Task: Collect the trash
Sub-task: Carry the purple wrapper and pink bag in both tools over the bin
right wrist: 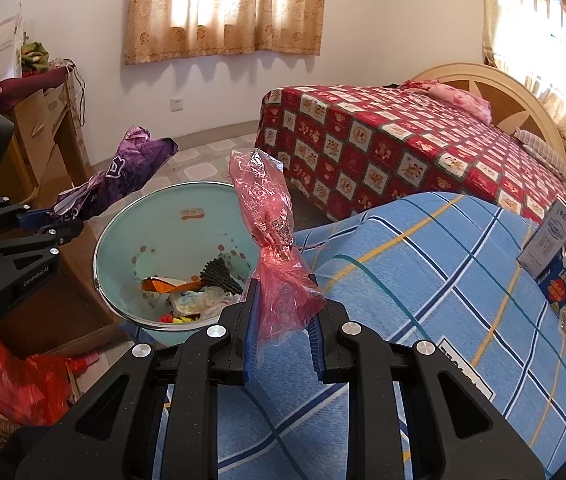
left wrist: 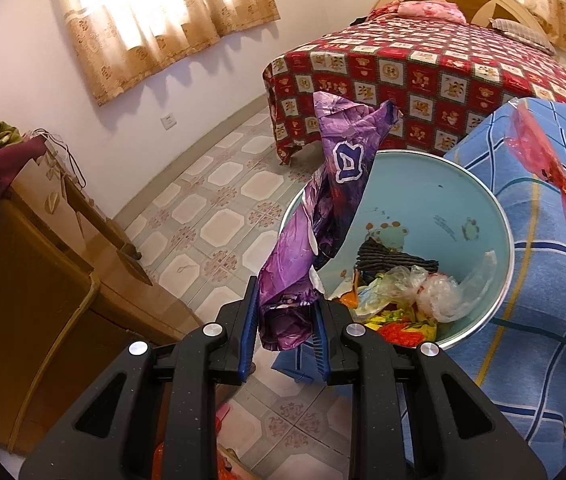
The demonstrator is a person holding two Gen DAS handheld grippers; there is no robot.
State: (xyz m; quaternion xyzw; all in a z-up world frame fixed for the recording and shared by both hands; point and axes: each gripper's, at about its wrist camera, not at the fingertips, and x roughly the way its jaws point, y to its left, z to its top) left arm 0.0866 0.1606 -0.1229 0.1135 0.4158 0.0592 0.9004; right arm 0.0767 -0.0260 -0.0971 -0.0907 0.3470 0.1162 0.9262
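- Left wrist view: the left tool (left wrist: 287,312) is nearly closed, its blue pads clamping the lower end of a crumpled purple wrapper (left wrist: 323,208) that stands up and away from the jaws.
- The wrapper's upper part overlaps the left edge of the pale blue bin (left wrist: 479,200), which sits beside a surface under a blue plaid cloth (left wrist: 543,320); the clamped end looks to be just outside the near left rim.
- The bin already holds plastic film, coloured scraps and a dark ribbed piece at its bottom.
- At the far right a red plastic bag (left wrist: 543,160) hangs in the air, carried by the other tool, which barely shows at the frame edge.
- Right wrist view: the right tool (right wrist: 285,320) is almost fully closed on the twisted lower part of the red plastic bag (right wrist: 271,220), which stands up from the jaws above the plaid cloth, just right of the bin (right wrist: 123,220).
- The left tool (right wrist: 59,220) appears at far left with the purple wrapper (right wrist: 123,172) reaching toward the bin's far left rim.
- A carton (right wrist: 555,248) stands on the cloth at the far right.
- To do this step well, I judge each tool should be brought over the middle of the bin before opening: both pieces are light and long, so released at the rim they could catch or slide outside.
- Tipping each piece down into the bin first should help.
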